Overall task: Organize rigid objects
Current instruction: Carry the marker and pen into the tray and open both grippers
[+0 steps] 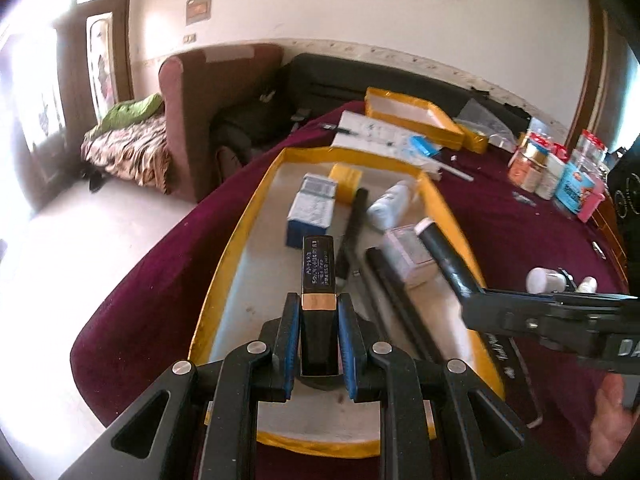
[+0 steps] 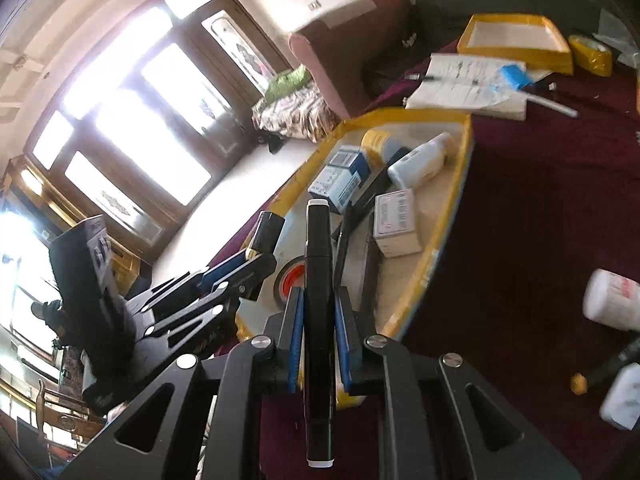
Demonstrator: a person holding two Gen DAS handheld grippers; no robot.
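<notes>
My left gripper (image 1: 319,316) is shut on a black rectangular bottle with a gold band (image 1: 317,276), held over the near end of a yellow-rimmed tray (image 1: 224,264). It also shows in the right wrist view (image 2: 256,258). My right gripper (image 2: 317,320) is shut on a long black marker-like tube with white ends (image 2: 319,300), above the tray's near right rim (image 2: 424,280); the tube also shows in the left wrist view (image 1: 448,256). In the tray lie a blue-white box (image 1: 314,210), a white bottle (image 1: 390,204), a small white box (image 1: 408,254), a yellow roll (image 1: 346,180) and black sticks (image 1: 354,228).
The tray sits on a maroon-covered table (image 1: 520,232). A second yellow tray (image 1: 412,114), papers (image 1: 372,132), jars and boxes (image 1: 556,168) stand at the far side. White containers (image 2: 612,300) lie on the cloth to the right. A tape roll (image 2: 292,276) lies in the tray.
</notes>
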